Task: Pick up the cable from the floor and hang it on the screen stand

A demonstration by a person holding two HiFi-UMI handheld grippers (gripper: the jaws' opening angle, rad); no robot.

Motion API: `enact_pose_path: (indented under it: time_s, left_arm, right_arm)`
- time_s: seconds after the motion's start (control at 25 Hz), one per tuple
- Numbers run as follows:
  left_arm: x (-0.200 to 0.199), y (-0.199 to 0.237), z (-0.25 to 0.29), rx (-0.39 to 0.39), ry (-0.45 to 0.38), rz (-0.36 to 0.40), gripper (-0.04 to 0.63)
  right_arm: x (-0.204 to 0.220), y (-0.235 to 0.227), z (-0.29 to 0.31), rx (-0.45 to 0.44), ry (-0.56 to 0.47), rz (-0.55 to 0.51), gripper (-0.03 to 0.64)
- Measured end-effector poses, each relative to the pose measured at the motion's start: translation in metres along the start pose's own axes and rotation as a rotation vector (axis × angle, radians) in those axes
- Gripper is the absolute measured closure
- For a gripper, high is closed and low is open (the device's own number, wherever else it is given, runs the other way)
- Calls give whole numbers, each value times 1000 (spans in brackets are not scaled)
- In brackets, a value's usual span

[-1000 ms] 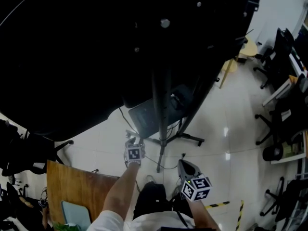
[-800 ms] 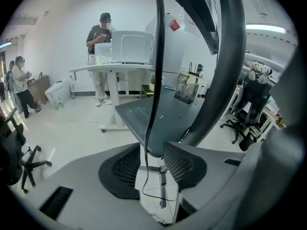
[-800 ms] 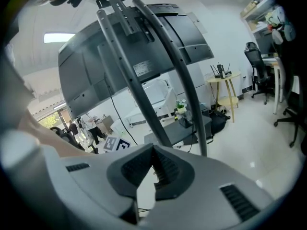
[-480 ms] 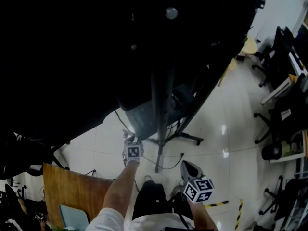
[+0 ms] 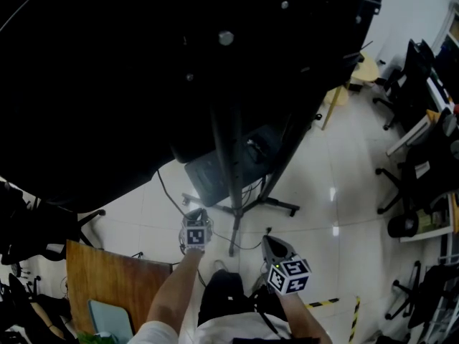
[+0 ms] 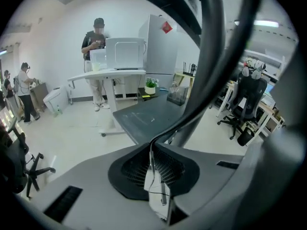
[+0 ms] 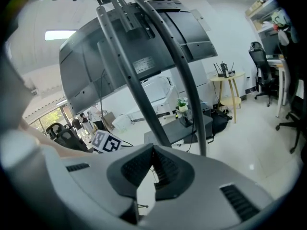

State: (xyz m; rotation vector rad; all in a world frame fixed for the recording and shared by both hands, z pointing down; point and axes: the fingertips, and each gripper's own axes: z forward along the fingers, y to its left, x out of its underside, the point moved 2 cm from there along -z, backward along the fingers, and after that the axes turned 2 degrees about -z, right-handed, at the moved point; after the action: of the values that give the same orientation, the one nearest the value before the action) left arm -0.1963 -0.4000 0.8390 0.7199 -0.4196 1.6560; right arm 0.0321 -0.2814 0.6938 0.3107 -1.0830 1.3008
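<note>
The black screen point(image 5: 143, 63) on its dark tubular stand point(image 5: 222, 163) fills the upper head view. My left gripper point(image 5: 195, 224) is low beside the stand's foot. In the left gripper view its jaws point(image 6: 153, 162) are closing and the pads pinch a dark cable point(image 6: 192, 111), which curves up and to the right past the camera. More thin black cable point(image 5: 247, 247) trails over the white floor by the stand's legs. My right gripper point(image 5: 276, 253) hangs to the right, closer to my body. It is shut with nothing between its pads point(image 7: 153, 164) and faces the stand's tubes point(image 7: 144, 80).
A dark flat base point(image 5: 215, 174) lies under the stand. A wooden table point(image 5: 115, 278) is at lower left, office chairs point(image 5: 409, 185) stand at right, and a small round table point(image 5: 362, 70) is behind. People point(image 6: 96, 56) stand by a desk far off.
The left gripper has sunk a little toward the floor near the stand's foot. The right gripper has hardly moved.
</note>
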Motion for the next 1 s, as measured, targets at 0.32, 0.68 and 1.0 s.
enact_pose_path:
  time_s: [0.32, 0.68, 1.0]
  left_arm:
    - [-26, -69, -97, 53, -48, 62, 572]
    - [-76, -135, -177, 73, -166, 56, 572]
    - [-136, -193, -249, 138, -262, 135, 574]
  right_arm:
    - [39, -15, -18, -47, 71, -2, 600]
    - [49, -30, -39, -84, 49, 5, 592]
    - [68, -28, -18, -160, 95, -77, 454]
